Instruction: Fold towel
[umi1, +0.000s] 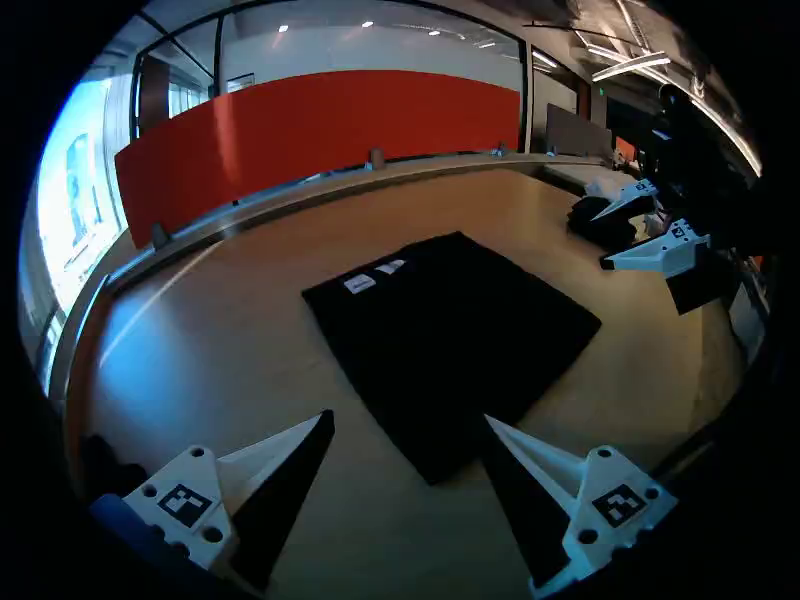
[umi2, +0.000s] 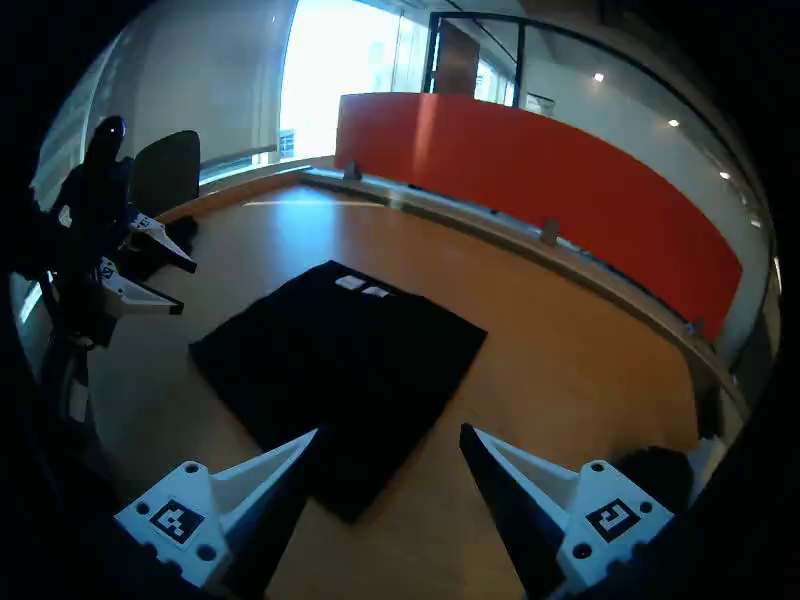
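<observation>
Lying flat near the centre of the frame in the left gripper view, the black towel rests on the wooden table, with two small white labels at its far upper-left edge. The left gripper sits at the bottom of the frame with its fingers spread wide, holding nothing and framing the towel's near corner. At the upper right of the same view the right gripper hangs above the table, well apart from the towel. Behind the table a red partition runs across the upper frame.

In the right gripper view the towel again lies mid-frame, and the right gripper at the bottom is spread apart and empty, its fingers either side of the near corner. The left gripper appears at the left edge, clear of the towel, with a dark chair behind it.
</observation>
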